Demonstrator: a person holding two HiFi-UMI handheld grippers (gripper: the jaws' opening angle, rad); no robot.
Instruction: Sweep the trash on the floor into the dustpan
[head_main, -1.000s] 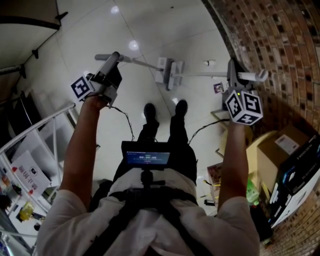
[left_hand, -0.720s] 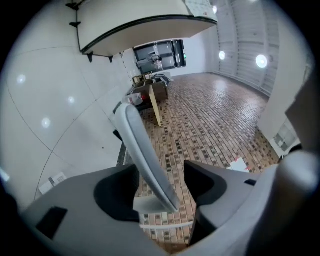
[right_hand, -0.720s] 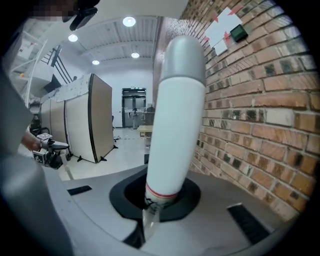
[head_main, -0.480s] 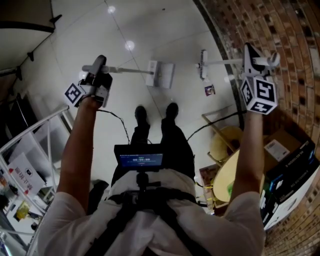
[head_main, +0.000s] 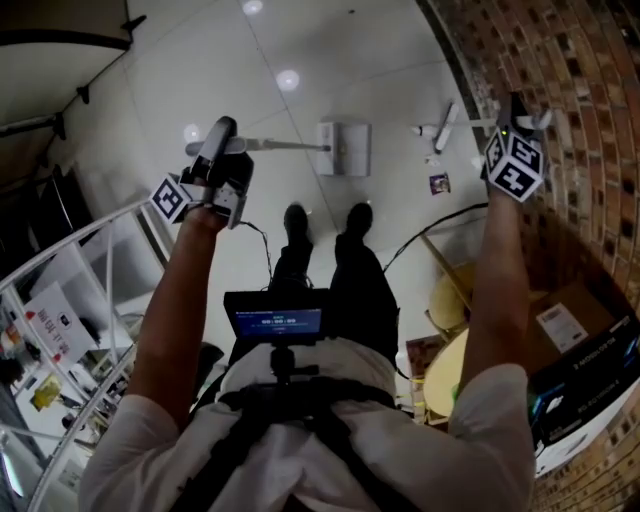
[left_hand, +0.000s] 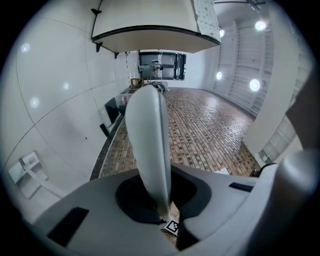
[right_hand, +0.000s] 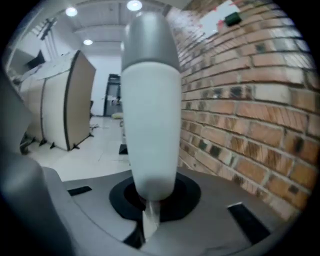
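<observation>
The left gripper (head_main: 222, 140) has just been closing its jaws and now pinches the dustpan handle (left_hand: 148, 135). The right gripper (head_main: 512, 118) clamps the broom handle (right_hand: 150, 115). The dustpan (head_main: 343, 148) rests on the floor (head_main: 250, 90), with the trash (head_main: 438, 184) apart to its right, near the broom head (head_main: 445, 126). Sweeping looks not yet begun; next the broom head must push the trash toward the dustpan.

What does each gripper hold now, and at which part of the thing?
Left gripper, jaws just closed: the dustpan, near the top of its long handle. Right gripper: the broom, near the top of its handle.
</observation>
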